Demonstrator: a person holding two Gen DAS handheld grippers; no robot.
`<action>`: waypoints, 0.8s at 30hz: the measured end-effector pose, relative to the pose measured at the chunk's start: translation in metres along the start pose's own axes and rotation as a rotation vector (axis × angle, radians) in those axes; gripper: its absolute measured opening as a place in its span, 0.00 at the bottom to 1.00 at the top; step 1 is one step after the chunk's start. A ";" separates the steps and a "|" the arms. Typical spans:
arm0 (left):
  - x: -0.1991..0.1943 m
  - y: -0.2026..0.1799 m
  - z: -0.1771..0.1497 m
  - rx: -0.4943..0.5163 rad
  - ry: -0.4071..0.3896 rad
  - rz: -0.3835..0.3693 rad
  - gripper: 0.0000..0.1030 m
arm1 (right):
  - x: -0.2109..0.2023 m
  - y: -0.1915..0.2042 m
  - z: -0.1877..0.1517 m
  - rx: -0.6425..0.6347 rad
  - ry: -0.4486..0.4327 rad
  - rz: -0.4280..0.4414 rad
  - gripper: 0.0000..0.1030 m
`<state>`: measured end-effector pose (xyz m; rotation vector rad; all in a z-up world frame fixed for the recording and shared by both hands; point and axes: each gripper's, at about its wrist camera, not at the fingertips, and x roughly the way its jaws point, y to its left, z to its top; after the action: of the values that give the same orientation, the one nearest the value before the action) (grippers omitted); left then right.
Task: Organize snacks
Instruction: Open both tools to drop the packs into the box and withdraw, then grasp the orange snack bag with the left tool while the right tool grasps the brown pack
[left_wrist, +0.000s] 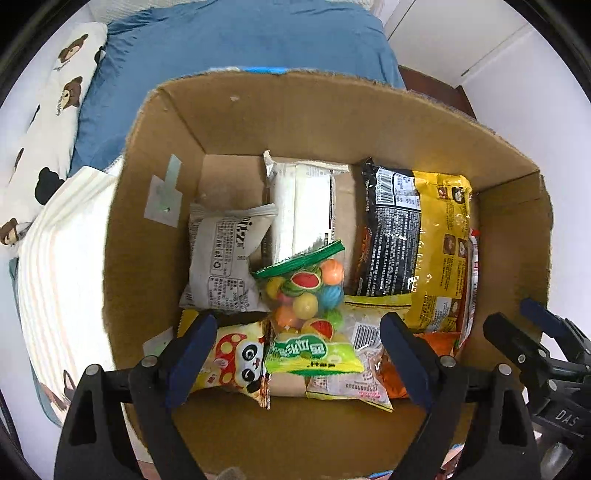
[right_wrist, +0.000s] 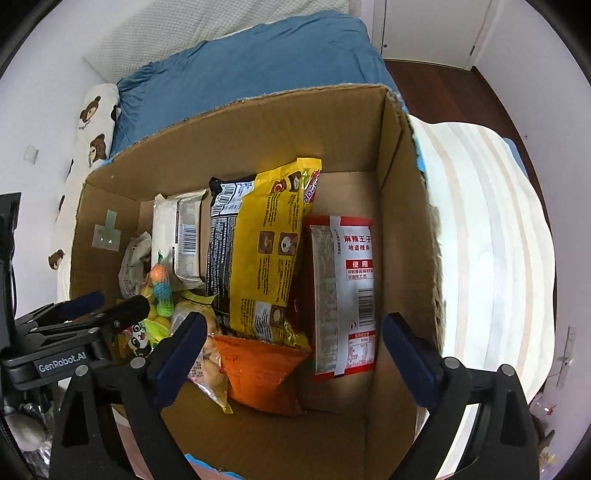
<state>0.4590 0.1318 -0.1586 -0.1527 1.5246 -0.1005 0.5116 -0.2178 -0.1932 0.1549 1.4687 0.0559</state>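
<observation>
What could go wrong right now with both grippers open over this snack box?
1. The yellow noodle pack leans on the red and white packet; shifting either may topple both.
2. The clear candy bag lies loosely on top of other snacks, so the open left gripper may snag its neighbours.
3. The right gripper hangs close to the cardboard box wall and could catch it.
</observation>
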 end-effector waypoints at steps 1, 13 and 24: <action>-0.004 0.000 -0.002 0.000 -0.007 -0.005 0.88 | -0.002 0.001 -0.001 -0.002 -0.004 0.005 0.95; -0.093 -0.004 -0.061 0.007 -0.322 0.054 0.88 | -0.057 0.010 -0.048 -0.044 -0.150 0.017 0.95; -0.141 -0.006 -0.139 0.031 -0.497 0.126 0.88 | -0.113 0.031 -0.115 -0.100 -0.306 0.009 0.95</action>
<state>0.3139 0.1437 -0.0245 -0.0500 1.0328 0.0148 0.3870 -0.1944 -0.0882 0.0845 1.1578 0.1081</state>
